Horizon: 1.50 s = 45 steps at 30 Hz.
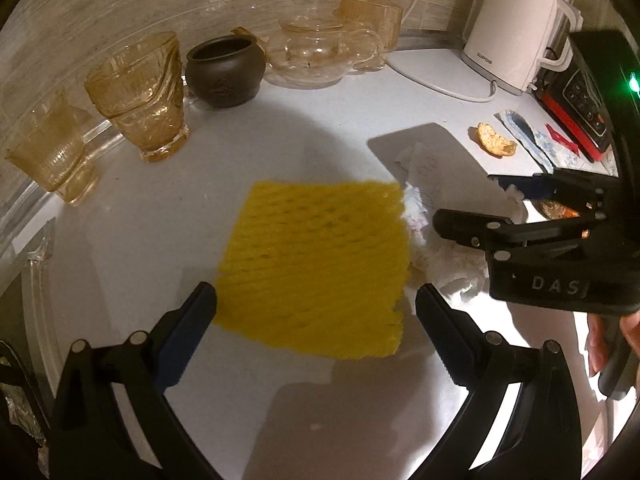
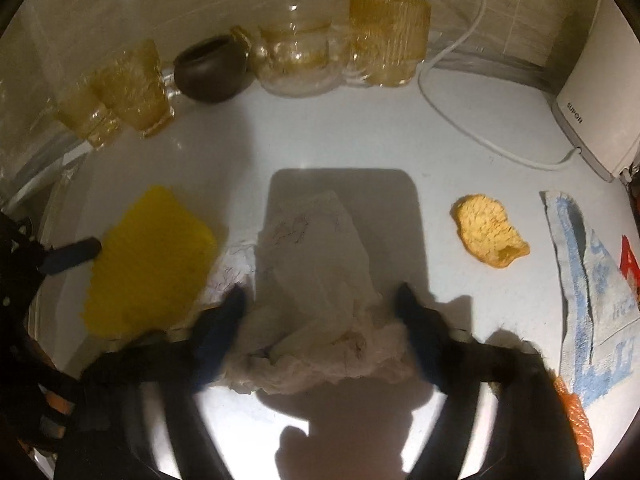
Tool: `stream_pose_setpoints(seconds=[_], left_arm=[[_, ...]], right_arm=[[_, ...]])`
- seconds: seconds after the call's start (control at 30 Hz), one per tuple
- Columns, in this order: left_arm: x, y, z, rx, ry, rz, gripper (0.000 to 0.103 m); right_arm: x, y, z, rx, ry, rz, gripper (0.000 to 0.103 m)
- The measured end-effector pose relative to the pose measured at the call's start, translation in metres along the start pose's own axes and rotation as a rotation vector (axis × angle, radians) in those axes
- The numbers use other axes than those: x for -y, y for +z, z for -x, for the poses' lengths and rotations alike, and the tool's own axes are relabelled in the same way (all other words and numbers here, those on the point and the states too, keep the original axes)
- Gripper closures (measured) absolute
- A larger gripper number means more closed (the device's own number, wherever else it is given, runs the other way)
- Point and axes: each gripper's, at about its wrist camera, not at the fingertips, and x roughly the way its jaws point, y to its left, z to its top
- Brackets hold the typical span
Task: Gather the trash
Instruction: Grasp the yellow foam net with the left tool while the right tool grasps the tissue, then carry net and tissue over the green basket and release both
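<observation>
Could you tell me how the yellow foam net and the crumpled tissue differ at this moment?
The yellow foam net lies flat and square; the crumpled tissue is white and bunched. The net sits between the left gripper's open jaws, the tissue between the right gripper's. Both rest on the counter.

Both views look steeply down along their own fingers at the white table (image 1: 328,120), close above it. The left wrist view hangs over the yellow foam net (image 1: 316,268), with the right tool (image 1: 476,200) at its right edge. Both share the net (image 2: 148,264), crumpled tissue (image 2: 316,280), and the back row of glassware (image 2: 132,88).
</observation>
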Motion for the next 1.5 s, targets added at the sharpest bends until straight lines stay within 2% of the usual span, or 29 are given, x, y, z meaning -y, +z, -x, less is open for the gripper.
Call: stream_pose_setpoints(seconds=[0.07, 0.13, 0.27, 0.43, 0.5, 0.53, 0.6, 0.63, 0.87, 1.0, 1.13, 1.27, 1.4, 1.5], left_arm=[[-0.001, 0.000, -0.001, 0.000, 0.006, 0.005, 0.008], [0.000, 0.001, -0.003, -0.003, 0.018, 0.002, 0.008], [0.000, 0.002, -0.006, 0.002, 0.030, 0.015, 0.010], [-0.007, 0.006, -0.005, 0.010, 0.023, 0.052, 0.028], [-0.011, 0.009, -0.004, 0.009, 0.017, 0.068, 0.050], [-0.014, 0.010, -0.004, 0.007, 0.016, 0.074, 0.057], [-0.019, 0.012, -0.004, 0.006, 0.013, 0.083, 0.089], [-0.022, 0.013, -0.004, 0.003, 0.009, 0.088, 0.091], [-0.027, 0.015, 0.015, 0.058, -0.006, 0.106, 0.092], [-0.010, 0.011, 0.044, 0.086, -0.035, 0.062, 0.092], [0.023, -0.009, 0.078, 0.086, -0.092, -0.002, 0.092], [0.067, -0.040, 0.116, 0.080, -0.171, -0.071, 0.092], [0.113, -0.082, 0.151, 0.063, -0.264, -0.120, 0.092], [0.147, -0.115, 0.166, 0.044, -0.280, -0.177, 0.092]], right_arm=[[-0.002, -0.002, 0.002, 0.006, -0.006, 0.023, 0.074], [0.001, -0.002, 0.003, -0.003, 0.018, 0.014, 0.086], [0.010, -0.005, 0.010, 0.009, 0.059, -0.036, 0.091], [0.017, -0.007, 0.024, 0.040, 0.089, -0.079, 0.091], [0.020, -0.008, 0.027, 0.049, 0.104, -0.092, 0.091], [0.021, -0.009, 0.029, 0.054, 0.108, -0.094, 0.091], [0.022, -0.009, 0.033, 0.061, 0.113, -0.096, 0.091], [0.020, -0.010, 0.035, 0.064, 0.116, -0.098, 0.091], [0.018, -0.018, 0.055, 0.106, 0.141, -0.120, 0.091], [0.018, -0.026, 0.090, 0.172, 0.168, -0.143, 0.091], [0.018, -0.052, 0.144, 0.249, 0.161, -0.156, 0.091], [0.023, -0.106, 0.201, 0.296, 0.132, -0.191, 0.091], [0.029, -0.172, 0.245, 0.303, 0.099, -0.231, 0.091], [0.038, -0.228, 0.274, 0.295, 0.072, -0.270, 0.091]])
